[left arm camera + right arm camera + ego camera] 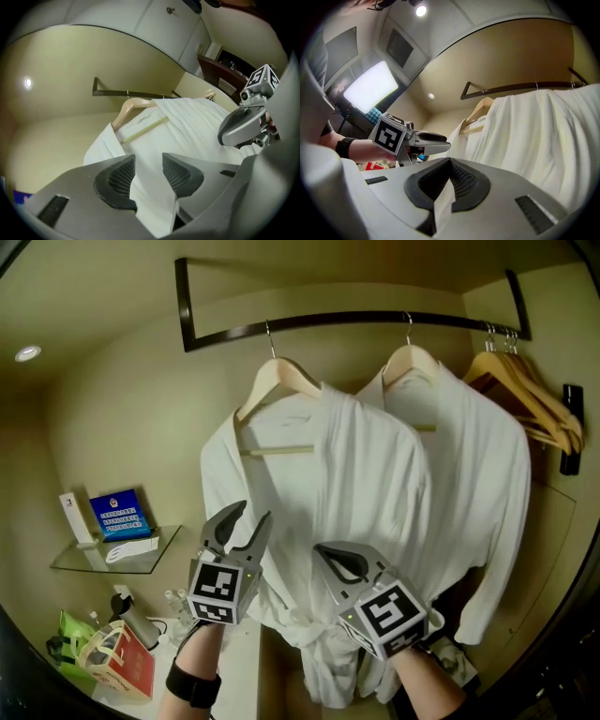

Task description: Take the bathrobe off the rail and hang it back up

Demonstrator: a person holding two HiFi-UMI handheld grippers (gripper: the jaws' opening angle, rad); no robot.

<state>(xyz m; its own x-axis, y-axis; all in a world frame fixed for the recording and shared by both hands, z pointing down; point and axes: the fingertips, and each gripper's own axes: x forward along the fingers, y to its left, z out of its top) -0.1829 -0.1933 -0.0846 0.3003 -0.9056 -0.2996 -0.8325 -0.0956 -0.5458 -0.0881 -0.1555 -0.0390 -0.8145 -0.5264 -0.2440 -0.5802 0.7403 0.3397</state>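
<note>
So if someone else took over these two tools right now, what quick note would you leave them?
Left hand-held gripper: open, in front of the left bathrobe, pads pressing nothing.
Right hand-held gripper: shut, no clear hold on cloth.
Things: left bathrobe and right bathrobe hang on wooden hangers on the rail; spare hangers at its right end.
Done: nothing yet.
To do: lift one hanger off, then hook it back.
</note>
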